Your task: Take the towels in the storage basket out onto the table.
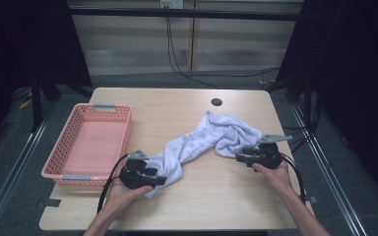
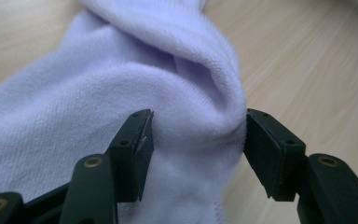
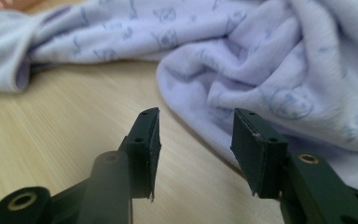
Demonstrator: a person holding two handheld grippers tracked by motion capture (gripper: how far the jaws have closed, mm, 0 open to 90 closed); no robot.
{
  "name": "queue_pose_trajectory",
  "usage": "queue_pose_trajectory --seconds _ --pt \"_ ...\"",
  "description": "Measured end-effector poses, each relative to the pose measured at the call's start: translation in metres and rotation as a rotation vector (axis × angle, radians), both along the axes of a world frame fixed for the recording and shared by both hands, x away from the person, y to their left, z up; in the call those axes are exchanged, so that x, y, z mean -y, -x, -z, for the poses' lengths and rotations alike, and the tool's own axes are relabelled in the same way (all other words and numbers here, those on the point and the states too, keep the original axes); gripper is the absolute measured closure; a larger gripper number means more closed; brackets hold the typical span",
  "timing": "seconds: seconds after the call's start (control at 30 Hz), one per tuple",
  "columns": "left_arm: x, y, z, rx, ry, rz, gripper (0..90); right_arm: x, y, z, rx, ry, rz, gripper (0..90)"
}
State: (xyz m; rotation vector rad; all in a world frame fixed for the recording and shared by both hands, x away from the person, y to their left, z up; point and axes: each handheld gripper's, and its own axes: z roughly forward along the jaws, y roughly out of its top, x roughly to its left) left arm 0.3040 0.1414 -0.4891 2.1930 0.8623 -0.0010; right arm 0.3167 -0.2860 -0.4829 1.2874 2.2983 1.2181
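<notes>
- Table (image 1: pixel 187 206): light wood, with a pink basket (image 1: pixel 89 143) at its left edge holding nothing that I can see.
- Towel (image 1: pixel 202 140): pale lilac, printed, lying twisted and bunched across the middle of the table, its ends toward the two grippers; just right of the basket, not in it.
- Left gripper (image 1: pixel 158 180): jaws spread, a fold of the towel's near end between them; the pads do not look pressed into the cloth.
- Right gripper (image 1: pixel 239 158): jaws spread over bare table, the towel's edge just beside the right-hand jaw, nothing pinched.
- Step in hand, as judged: taking hold of both ends.
- Next move: close each gripper on a clean edge; the right one needs to come further over the cloth first.
</notes>
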Motion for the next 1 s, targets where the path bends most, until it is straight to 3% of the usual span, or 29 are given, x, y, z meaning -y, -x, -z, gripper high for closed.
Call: queue_pose_trajectory --seconds 0.07,0.1,0.17,0.23,0.27,0.3,0.33,0.37,0.47,0.5,0.53,0.57,0.6,0.63,0.67,0.77,0.9,0.93,0.97,1.0 --pt "0.003 0.0 -0.001 0.023 -0.036 0.008 46.6 0.0 -0.005 0.006 -0.007 0.029 0.008 49.9" --pt "0.004 0.001 -0.001 0.04 -0.065 0.006 55.7 0.001 -0.008 0.01 -0.014 0.023 0.014 49.1" --pt "0.005 0.003 0.002 0.053 -0.068 0.034 75.2 0.003 -0.013 0.016 -0.029 0.037 0.028 46.3" --pt "0.005 0.002 0.002 -0.035 -0.011 0.055 82.0 0.003 -0.019 0.022 -0.049 0.052 0.036 47.5" --pt "0.011 0.005 0.004 -0.092 0.044 0.086 82.9 0.001 -0.022 0.023 -0.034 0.058 0.035 54.3" --pt "0.011 0.005 0.004 -0.092 0.044 0.086 83.1 0.001 -0.022 0.023 -0.034 0.058 0.035 54.3" --pt "0.015 0.008 0.004 -0.111 0.073 0.112 83.4 -0.001 -0.026 0.023 -0.028 0.071 0.015 67.5" --pt "0.02 0.011 0.003 -0.116 0.102 0.143 83.4 -0.001 -0.026 0.023 -0.028 0.071 0.015 67.5" --pt "0.036 0.018 -0.009 -0.107 0.204 0.178 83.8 -0.001 -0.033 0.022 -0.019 0.071 0.019 86.6" --pt "0.04 0.017 -0.014 -0.117 0.25 0.191 83.9 0.001 -0.035 0.021 -0.003 0.056 0.039 87.5" --pt "0.049 0.018 -0.024 -0.127 0.329 0.213 83.9 0.005 -0.035 0.014 0.029 0.025 0.071 87.3" --pt "0.049 0.018 -0.024 -0.127 0.329 0.213 83.8 0.005 -0.035 0.014 0.029 0.025 0.071 87.3" --pt "0.052 0.018 -0.028 -0.136 0.363 0.212 83.7 0.011 -0.031 0.003 0.065 -0.02 0.096 80.1" --pt "0.056 0.016 -0.037 -0.124 0.383 0.208 83.7 0.011 -0.028 -0.002 0.074 -0.034 0.093 75.3" --pt "0.056 0.016 -0.037 -0.124 0.383 0.208 83.7 0.011 -0.028 -0.002 0.074 -0.034 0.093 75.3" --pt "0.052 0.009 -0.049 -0.13 0.437 0.179 83.7 0.002 -0.01 -0.012 0.083 -0.056 0.038 65.2" --pt "0.054 0.002 -0.073 -0.054 0.444 0.169 84.1 -0.031 0.013 -0.015 0.069 -0.047 -0.105 58.5" --pt "0.054 -0.002 -0.085 -0.009 0.435 0.139 84.1 -0.048 0.017 -0.012 0.049 -0.064 -0.168 56.4" --pt "0.054 -0.002 -0.085 -0.009 0.435 0.139 84.1 -0.048 0.017 -0.012 0.049 -0.064 -0.168 56.4" --pt "0.05 -0.008 -0.088 0.009 0.411 0.12 84.1 -0.065 0.019 -0.01 0.037 -0.066 -0.217 54.8"
